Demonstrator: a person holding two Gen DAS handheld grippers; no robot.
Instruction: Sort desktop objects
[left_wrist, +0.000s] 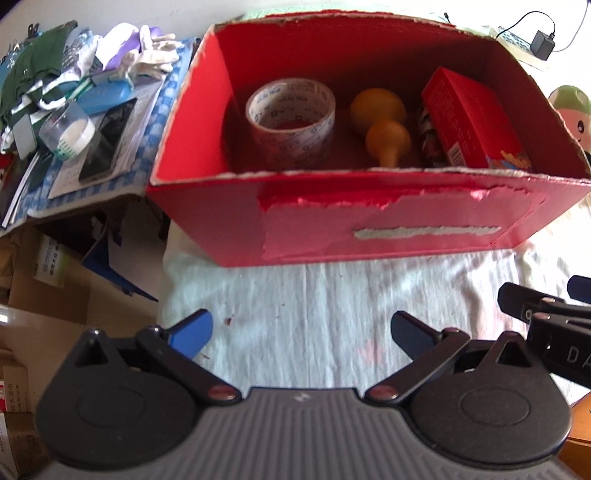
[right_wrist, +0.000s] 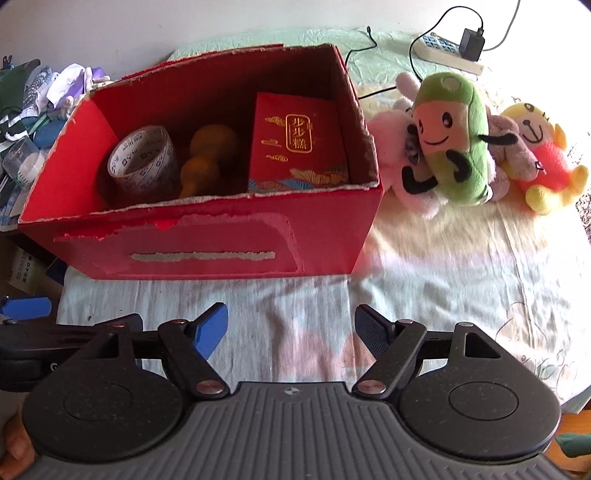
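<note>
Two hand-held grippers hover side by side over a pale cloth-covered table (right_wrist: 424, 280), facing a torn red cardboard box (right_wrist: 207, 240) that holds a roll of printed tape (right_wrist: 142, 162), a yellow gourd-shaped toy (right_wrist: 207, 162) and a red gift carton (right_wrist: 299, 144) leaning against the box's right wall. The left gripper (left_wrist: 301, 334) has its jaws spread wide and holds nothing; the right gripper (right_wrist: 291, 328) is likewise wide open and empty. By the look of it, the sorting stands between picks: three items sit in the box, while a heap of soft toys lies just beside its right wall, a green bean-shaped plush (right_wrist: 450, 140) on top of a pink plush (right_wrist: 391, 147), with a yellow and red plush (right_wrist: 543, 162) close behind. The next move probably falls to the right gripper, which would need to swing toward the heap, close on the topmost green toy and lift it over the box's ragged rim into the free space. The bottoms of the boxed items are hidden behind the near wall, and a grey-brown toy wedged in the heap is hard to identify. In the left view only a sliver of the green plush shows at the frame edge, and the clutter of cloths and papers (left_wrist: 85, 96) left of the box is too jumbled to sort out.
</note>
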